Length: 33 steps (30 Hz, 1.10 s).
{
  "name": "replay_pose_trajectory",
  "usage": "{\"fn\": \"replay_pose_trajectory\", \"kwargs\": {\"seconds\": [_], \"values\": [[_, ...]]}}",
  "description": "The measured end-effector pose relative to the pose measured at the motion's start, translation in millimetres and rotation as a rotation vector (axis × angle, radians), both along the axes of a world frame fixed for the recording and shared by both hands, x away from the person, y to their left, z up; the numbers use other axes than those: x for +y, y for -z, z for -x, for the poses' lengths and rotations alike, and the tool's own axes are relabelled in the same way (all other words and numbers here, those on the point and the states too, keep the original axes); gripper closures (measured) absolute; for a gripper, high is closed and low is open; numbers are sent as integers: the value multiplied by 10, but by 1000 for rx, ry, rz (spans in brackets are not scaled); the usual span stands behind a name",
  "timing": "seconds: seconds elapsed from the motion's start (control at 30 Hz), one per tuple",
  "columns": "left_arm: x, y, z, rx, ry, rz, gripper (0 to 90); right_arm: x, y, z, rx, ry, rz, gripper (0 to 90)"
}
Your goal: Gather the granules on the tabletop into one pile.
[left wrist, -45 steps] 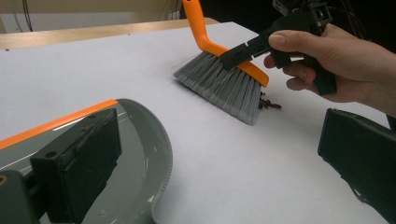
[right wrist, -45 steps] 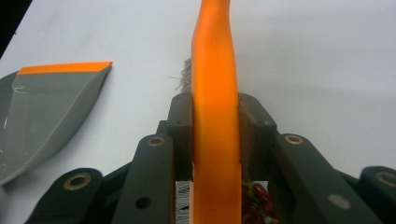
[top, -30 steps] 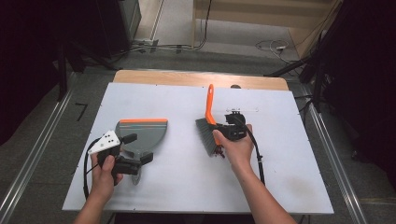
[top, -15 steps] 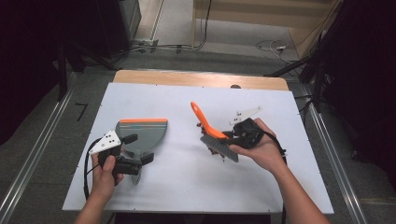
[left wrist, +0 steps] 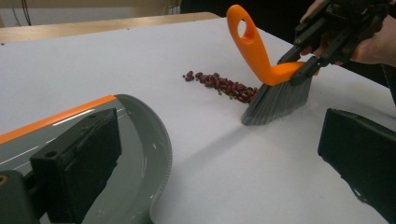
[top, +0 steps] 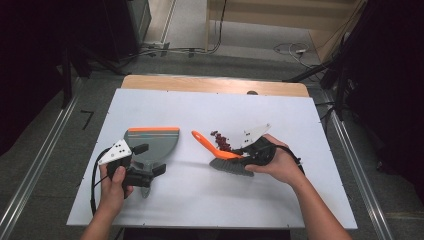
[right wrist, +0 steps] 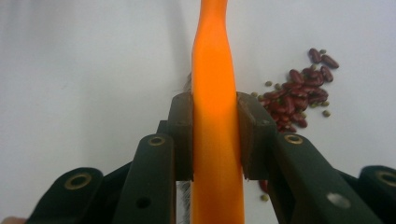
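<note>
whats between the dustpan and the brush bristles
Bare white table: in the left gripper view nothing lies between the dustpan and the brush. The beans sit behind that gap.

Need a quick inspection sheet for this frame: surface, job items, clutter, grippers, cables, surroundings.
Surface: white table, wooden strip at far edge.
Job's things: brush bristles down beside beans; dustpan to their left.
Clutter: nothing seen.
Grippers: right gripper clamped on the brush's orange handle; left gripper at the dustpan, one jaw over it, grip unclear.
Cables: black cable trailing from left gripper; more on the floor.
Surroundings: dark room, metal rails either side.
</note>
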<state>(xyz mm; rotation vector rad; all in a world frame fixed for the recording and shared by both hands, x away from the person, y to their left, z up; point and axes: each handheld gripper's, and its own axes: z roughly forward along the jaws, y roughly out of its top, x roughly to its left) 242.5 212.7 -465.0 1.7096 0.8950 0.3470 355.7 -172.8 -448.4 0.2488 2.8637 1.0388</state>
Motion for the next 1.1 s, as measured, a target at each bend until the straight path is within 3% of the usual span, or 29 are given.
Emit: {"fn": "replay_pose_trajectory", "kwargs": {"seconds": [0.4, 1.1], "values": [[27, 4, -5, 1, -6, -1, 0, 133, 17, -244, -34, -12, -10, 677], [27, 10, -8, 3, -3, 0, 0, 221, 53, -528, -33, 11, -47, 673]]}}
